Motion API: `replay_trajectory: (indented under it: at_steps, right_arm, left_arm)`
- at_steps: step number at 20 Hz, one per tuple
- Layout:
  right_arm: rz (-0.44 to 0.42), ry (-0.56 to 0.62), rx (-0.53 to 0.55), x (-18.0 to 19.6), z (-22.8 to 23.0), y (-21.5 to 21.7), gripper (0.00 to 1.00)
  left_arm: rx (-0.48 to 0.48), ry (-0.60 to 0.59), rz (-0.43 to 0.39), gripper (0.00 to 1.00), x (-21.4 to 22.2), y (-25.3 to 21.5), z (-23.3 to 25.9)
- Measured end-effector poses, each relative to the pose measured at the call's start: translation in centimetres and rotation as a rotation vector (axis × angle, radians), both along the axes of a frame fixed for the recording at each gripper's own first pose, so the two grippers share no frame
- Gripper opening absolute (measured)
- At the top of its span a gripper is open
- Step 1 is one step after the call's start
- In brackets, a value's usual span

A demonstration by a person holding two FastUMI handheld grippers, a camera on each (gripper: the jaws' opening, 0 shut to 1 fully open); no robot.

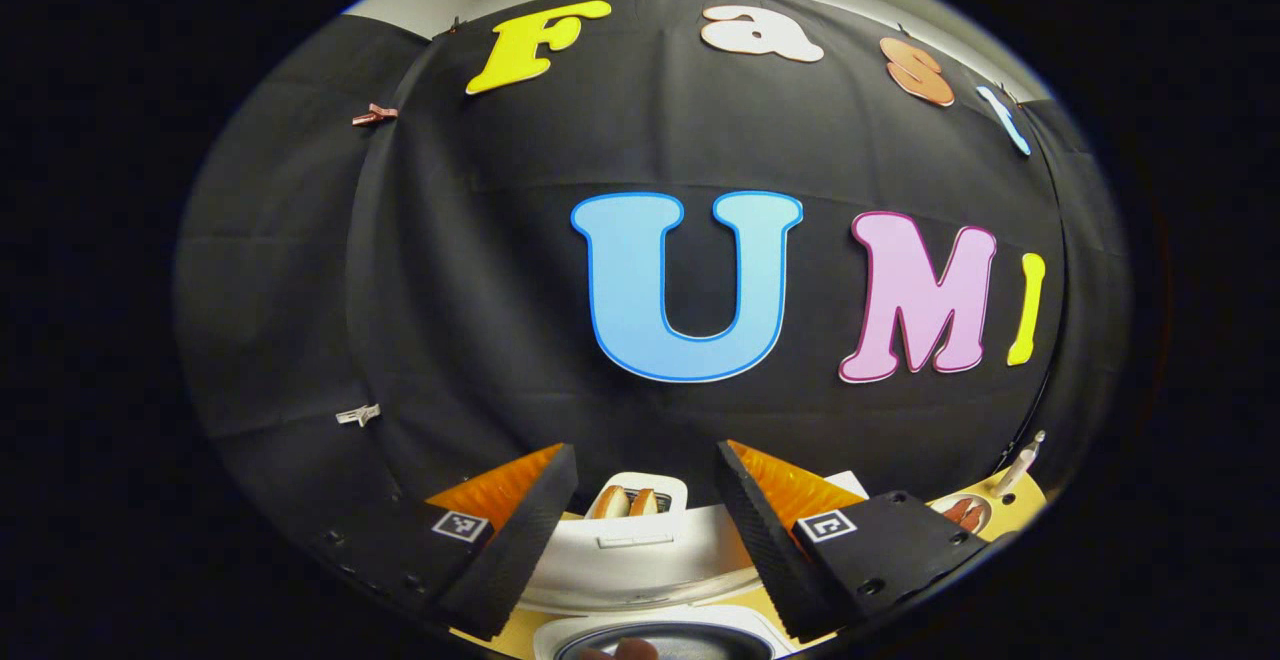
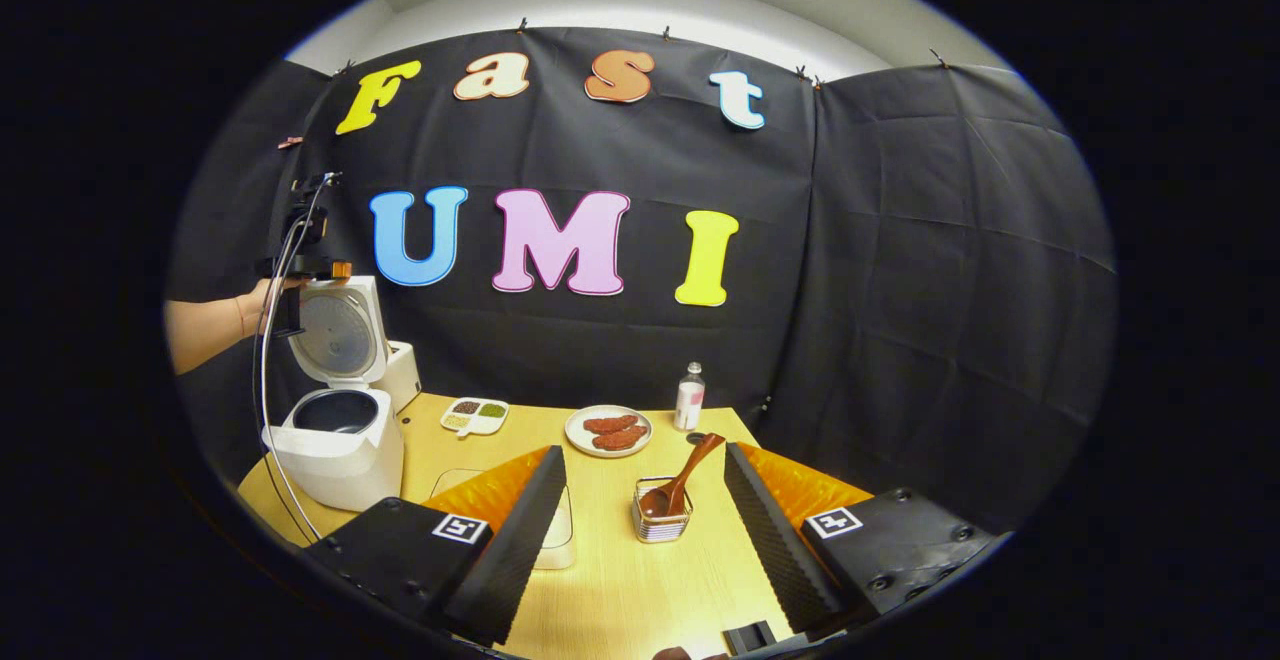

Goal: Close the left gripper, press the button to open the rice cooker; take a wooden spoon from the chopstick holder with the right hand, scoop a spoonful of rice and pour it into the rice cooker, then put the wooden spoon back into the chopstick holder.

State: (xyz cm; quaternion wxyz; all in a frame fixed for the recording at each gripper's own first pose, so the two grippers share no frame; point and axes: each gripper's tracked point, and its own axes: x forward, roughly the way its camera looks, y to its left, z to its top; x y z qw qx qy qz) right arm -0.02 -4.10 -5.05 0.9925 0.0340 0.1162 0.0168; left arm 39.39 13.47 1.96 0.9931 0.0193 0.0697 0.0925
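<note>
Right gripper (image 2: 645,530) hovers over the table (image 2: 620,580) w/ jaws wide, nothing between them. Just ahead of its fingers sits the chopstick holder (image 2: 662,522) w/ the wooden spoon (image 2: 685,480) leaning out to the right — bowl down inside, partly hidden by the wire wall. Far off to its left stands the rice cooker (image 2: 335,440), lid up; a hand (image 2: 258,295) holds the left gripper (image 2: 300,260) at the lid's top edge.

Left gripper's own view: fingers spread apart, rice cooker lid (image 1: 640,550) below between them, pot rim cut off at the bottom edge — contents can't be made out.
</note>
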Motion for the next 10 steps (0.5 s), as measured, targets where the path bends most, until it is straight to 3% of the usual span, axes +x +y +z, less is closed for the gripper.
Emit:
replay_trajectory:
  at_steps: [4, 10]
  right_arm:
    - [-0.002, 0.017, -0.012, -0.6, -0.5, -0.6, 0.99]
    - [0.038, -0.004, 0.008, -0.1, 0.6, 0.1, 0.99]
  left_arm:
    - [-0.018, 0.027, 0.008, 0.98, -1.2, -0.6, -0.4]
    - [-0.050, 0.097, -0.015, 0.99, -8.4, -3.5, -2.9]
